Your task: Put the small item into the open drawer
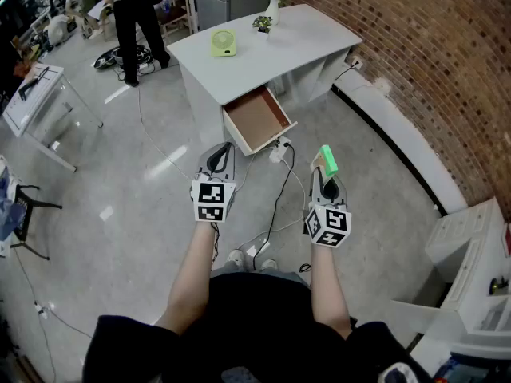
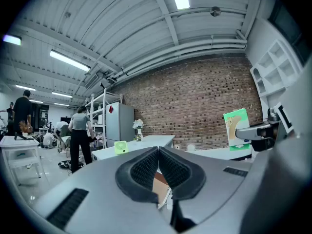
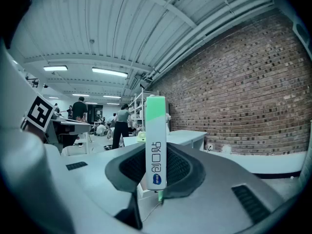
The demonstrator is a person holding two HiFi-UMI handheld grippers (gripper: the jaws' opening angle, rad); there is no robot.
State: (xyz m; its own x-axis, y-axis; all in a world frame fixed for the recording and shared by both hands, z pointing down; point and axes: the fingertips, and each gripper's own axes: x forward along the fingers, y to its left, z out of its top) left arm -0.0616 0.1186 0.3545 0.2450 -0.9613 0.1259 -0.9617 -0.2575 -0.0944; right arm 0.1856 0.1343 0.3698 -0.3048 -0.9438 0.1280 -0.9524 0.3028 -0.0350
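Small box [image 3: 156, 140], green and white, upright, pinched between the jaws of the right gripper [image 1: 326, 180]; open drawer [image 1: 257, 120] under the white tabletop [image 1: 263, 50] well apart at its 10 o'clock; left gripper [image 1: 218, 163] pressed together, empty, at 9 o'clock.

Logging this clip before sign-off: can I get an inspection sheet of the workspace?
Surface: white desk, drawer open, nothing seen inside.
Job's things: green-and-white box, upright in the right gripper.
Clutter: green fan, flower vase, small plant on the desk.
Grippers: left gripper shut, empty; right gripper shut on the box.
Cables: black cable on the floor below the drawer.
Surroundings: brick wall; person standing beyond the desk.
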